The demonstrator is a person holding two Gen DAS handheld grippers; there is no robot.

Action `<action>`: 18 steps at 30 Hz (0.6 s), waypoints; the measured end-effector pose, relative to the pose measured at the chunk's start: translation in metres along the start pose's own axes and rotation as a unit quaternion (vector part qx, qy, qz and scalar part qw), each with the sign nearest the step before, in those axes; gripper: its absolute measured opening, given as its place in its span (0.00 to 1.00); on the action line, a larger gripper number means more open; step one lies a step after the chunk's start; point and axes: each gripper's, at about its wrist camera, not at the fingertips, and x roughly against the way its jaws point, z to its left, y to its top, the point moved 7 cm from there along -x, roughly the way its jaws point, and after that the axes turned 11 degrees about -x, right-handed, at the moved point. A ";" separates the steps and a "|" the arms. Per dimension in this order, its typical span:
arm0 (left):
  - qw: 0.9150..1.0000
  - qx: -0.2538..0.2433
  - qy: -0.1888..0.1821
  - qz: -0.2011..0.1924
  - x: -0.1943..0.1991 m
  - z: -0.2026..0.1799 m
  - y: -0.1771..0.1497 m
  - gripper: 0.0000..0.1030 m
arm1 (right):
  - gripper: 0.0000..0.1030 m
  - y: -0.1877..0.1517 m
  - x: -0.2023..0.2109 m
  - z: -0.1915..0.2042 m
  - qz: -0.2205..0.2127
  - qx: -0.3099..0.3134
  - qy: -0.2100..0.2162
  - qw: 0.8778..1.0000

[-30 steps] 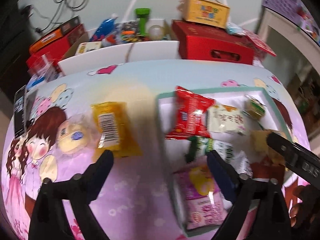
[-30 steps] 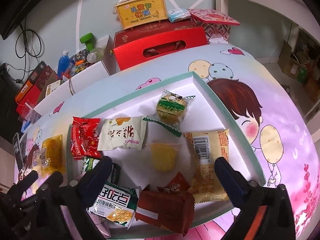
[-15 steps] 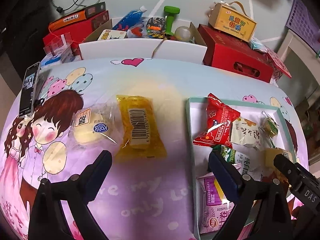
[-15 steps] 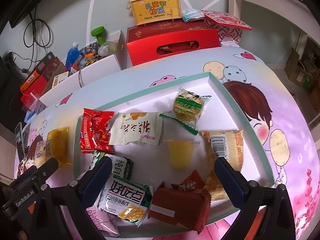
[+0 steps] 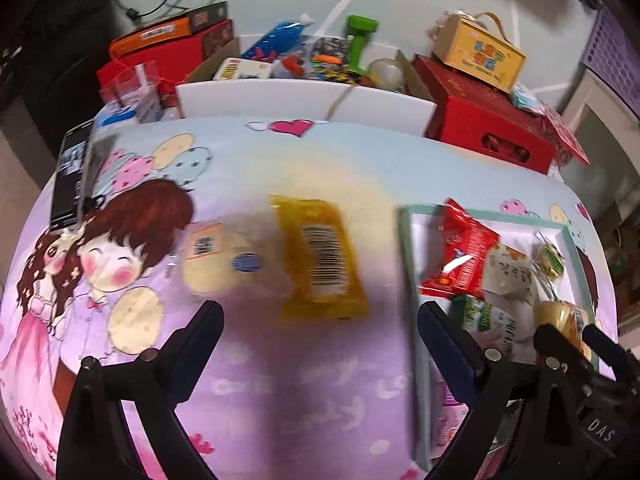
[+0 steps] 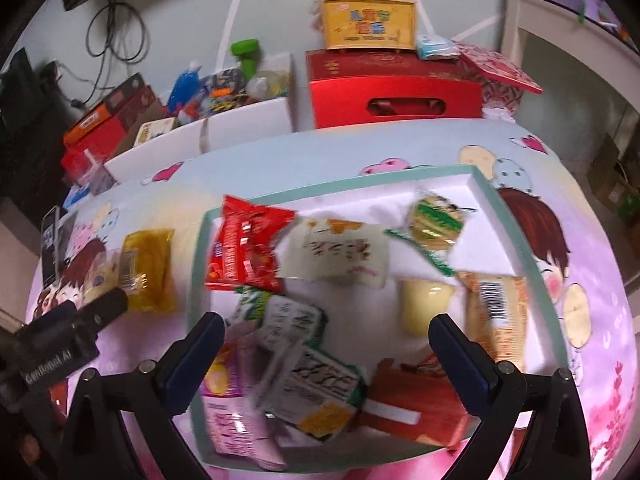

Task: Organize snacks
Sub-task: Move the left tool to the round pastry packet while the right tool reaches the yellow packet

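A yellow snack packet (image 5: 320, 258) lies barcode-up on the cartoon tablecloth, with a clear-wrapped round cake (image 5: 224, 260) to its left. My left gripper (image 5: 320, 322) hovers open just in front of the yellow packet, holding nothing. Right of it stands a teal-rimmed white tray (image 6: 516, 236) holding several snacks: a red packet (image 6: 244, 252), a white packet (image 6: 340, 252), a round green one (image 6: 434, 222), a yellow jelly cup (image 6: 424, 306). My right gripper (image 6: 326, 328) is open above the tray's near half. The yellow packet (image 6: 150, 274) also shows left of the tray in the right wrist view.
A phone (image 5: 70, 178) lies at the table's left edge. Behind the table are a white box of bottles and toys (image 5: 304, 96), red cartons (image 6: 394, 94) and a yellow gift box (image 6: 368, 24). The left gripper's body (image 6: 68, 340) shows at the right wrist view's left edge.
The left gripper has swung left from the tray and closed in on the yellow packet. The right gripper has dropped closer to the tray. Both stayed open.
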 end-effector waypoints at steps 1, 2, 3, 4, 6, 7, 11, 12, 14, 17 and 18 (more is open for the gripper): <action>1.000 0.006 0.005 0.002 0.001 0.009 -0.001 0.95 | 1.00 -0.001 0.000 0.006 0.003 0.002 0.011 1.000; 1.000 0.011 0.009 0.002 0.001 0.016 -0.001 0.95 | 1.00 -0.002 0.002 0.012 0.003 0.003 0.022 1.000; 1.000 0.021 0.014 0.003 0.003 0.025 -0.002 0.95 | 1.00 -0.003 0.003 0.017 0.003 0.005 0.030 1.000; 0.999 0.032 0.019 0.002 0.005 0.036 -0.003 0.95 | 1.00 -0.005 0.005 0.024 0.003 0.009 0.039 0.999; 0.998 0.060 0.027 0.000 0.008 0.062 -0.005 0.95 | 1.00 -0.008 0.007 0.039 0.001 0.020 0.052 0.998; 0.997 0.071 0.031 0.000 0.009 0.072 -0.007 0.95 | 1.00 -0.010 0.007 0.047 0.001 0.027 0.056 0.998; 0.992 0.116 0.043 0.001 0.013 0.114 -0.016 0.95 | 1.00 -0.020 0.006 0.076 0.004 0.055 0.073 0.996; 0.991 0.127 0.046 0.002 0.013 0.125 -0.019 0.95 | 1.00 -0.023 0.005 0.081 0.004 0.058 0.076 0.995; 0.989 0.138 0.049 0.004 0.013 0.137 -0.024 0.95 | 1.00 -0.027 0.004 0.091 0.006 0.065 0.084 0.994; 0.987 0.155 0.037 0.001 0.011 0.150 -0.026 0.95 | 1.00 -0.030 0.001 0.100 0.010 0.069 0.093 0.993; 0.987 0.160 0.031 0.000 0.010 0.153 -0.026 0.95 | 1.00 -0.030 0.000 0.104 0.010 0.070 0.095 0.993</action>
